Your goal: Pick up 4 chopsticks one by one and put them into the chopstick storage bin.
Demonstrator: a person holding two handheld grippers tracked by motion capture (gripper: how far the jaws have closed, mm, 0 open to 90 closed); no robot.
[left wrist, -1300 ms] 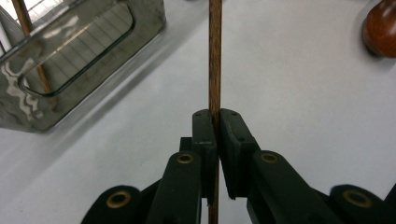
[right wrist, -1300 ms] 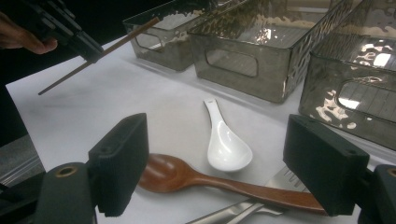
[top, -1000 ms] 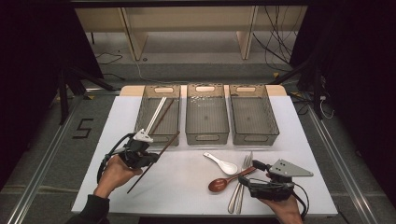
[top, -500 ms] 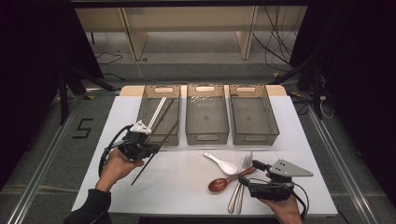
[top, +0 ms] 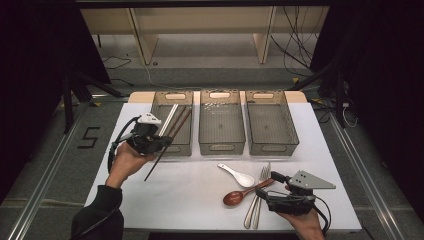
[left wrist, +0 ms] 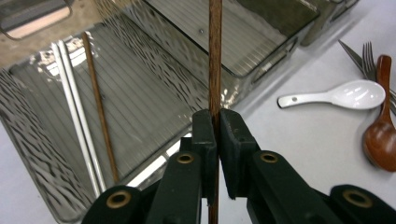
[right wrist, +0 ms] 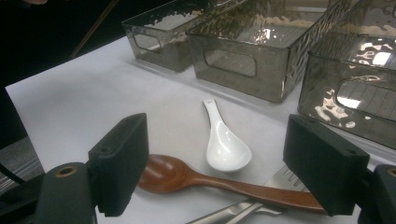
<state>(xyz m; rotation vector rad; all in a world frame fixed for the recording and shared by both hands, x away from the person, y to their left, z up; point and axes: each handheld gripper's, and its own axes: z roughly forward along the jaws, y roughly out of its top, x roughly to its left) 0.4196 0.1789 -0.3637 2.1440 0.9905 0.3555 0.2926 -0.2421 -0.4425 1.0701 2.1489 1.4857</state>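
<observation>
My left gripper [top: 164, 144] is shut on a dark brown chopstick [top: 175, 131], held above the front edge of the left bin [top: 172, 149]. The left gripper view has the jaws [left wrist: 217, 121] clamped on the chopstick [left wrist: 215, 56], which points out over the bin's floor [left wrist: 154, 88]. A white pair of chopsticks [left wrist: 74, 102] and one brown chopstick [left wrist: 99, 107] lie inside. Near the front right of the table my right gripper [top: 269, 186] stands open. Between its wide jaws [right wrist: 219, 172] lies a wooden spoon [right wrist: 187, 177], untouched, beside a white spoon [right wrist: 224, 144].
Middle bin [top: 221, 146] and right bin [top: 271, 145] stand in a row behind the white table [top: 190, 200]. Two forks [top: 257, 205] lie under the wooden spoon [top: 240, 196], with the white spoon [top: 239, 176] just beyond them.
My left gripper has lifted and carried the brown chopstick away from me toward the left bin, so its far end now reaches over the bin. The right gripper has stayed put.
</observation>
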